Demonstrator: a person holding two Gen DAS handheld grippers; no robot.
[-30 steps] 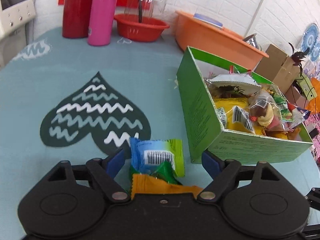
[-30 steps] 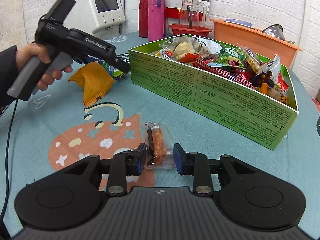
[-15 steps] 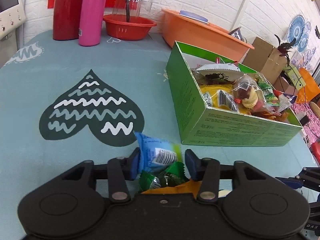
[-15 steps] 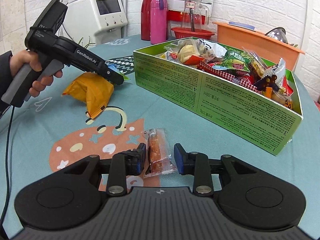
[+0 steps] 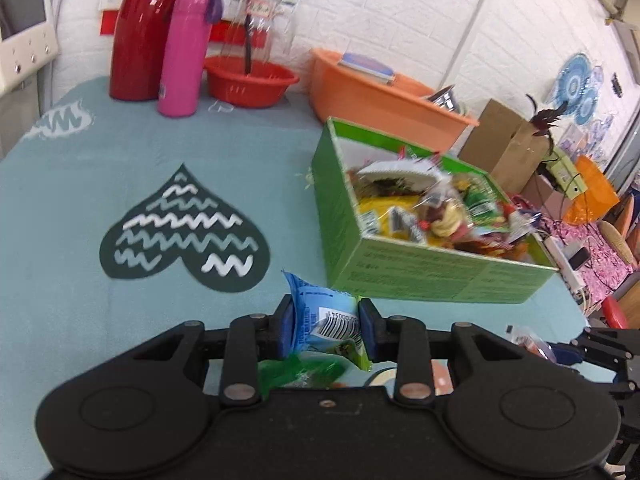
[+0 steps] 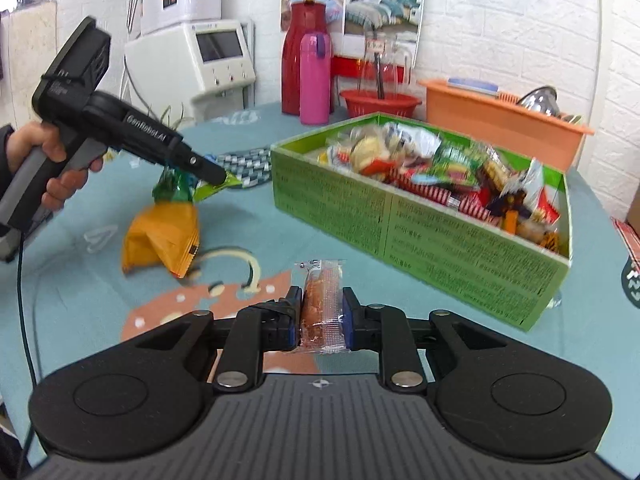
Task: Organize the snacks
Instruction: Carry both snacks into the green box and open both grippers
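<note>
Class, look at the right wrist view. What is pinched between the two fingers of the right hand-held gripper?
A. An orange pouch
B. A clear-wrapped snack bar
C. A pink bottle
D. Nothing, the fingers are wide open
B. The right hand-held gripper has both blue pads pressed against a clear-wrapped snack bar, while the orange pouch lies apart on the tablecloth.

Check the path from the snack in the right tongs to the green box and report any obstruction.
Nothing visible blocks it. The clear-wrapped snack is clamped in the right tongs, with only bare tablecloth before the green box.
</note>
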